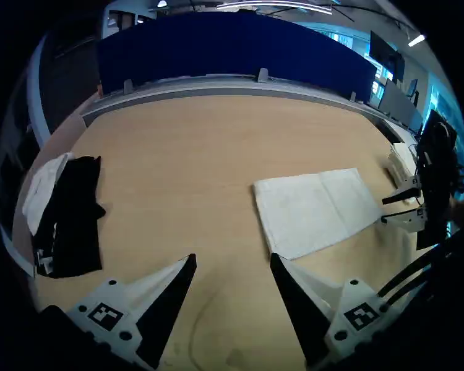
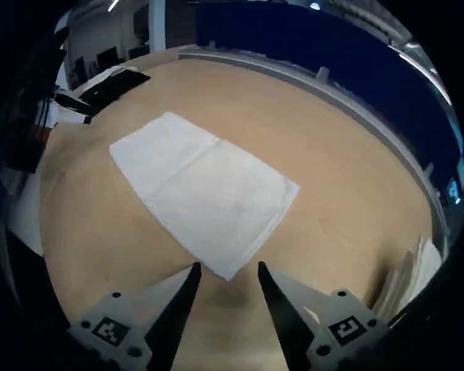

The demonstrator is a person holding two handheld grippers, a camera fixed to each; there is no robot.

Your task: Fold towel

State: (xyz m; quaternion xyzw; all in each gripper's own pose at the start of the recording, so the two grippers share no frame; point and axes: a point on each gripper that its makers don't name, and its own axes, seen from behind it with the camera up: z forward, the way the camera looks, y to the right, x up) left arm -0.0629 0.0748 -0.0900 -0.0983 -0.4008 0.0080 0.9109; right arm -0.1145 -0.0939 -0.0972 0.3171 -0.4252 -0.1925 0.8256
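A white towel (image 1: 318,210) lies flat on the wooden table (image 1: 189,148), with a fold crease across its middle. My left gripper (image 1: 232,260) is open above bare table, just short of the towel's near-left corner. In the left gripper view my right gripper (image 1: 398,208) sits at the towel's far right corner with its fingers apart. In the right gripper view the towel (image 2: 201,185) spreads ahead, and its nearest corner lies just between the tips of my open right gripper (image 2: 229,267).
A black cloth (image 1: 74,216) and a white cloth (image 1: 43,188) lie at the table's left edge. A stack of folded white towels (image 1: 405,157) (image 2: 411,278) sits at the right edge. A blue partition (image 1: 232,49) runs along the back.
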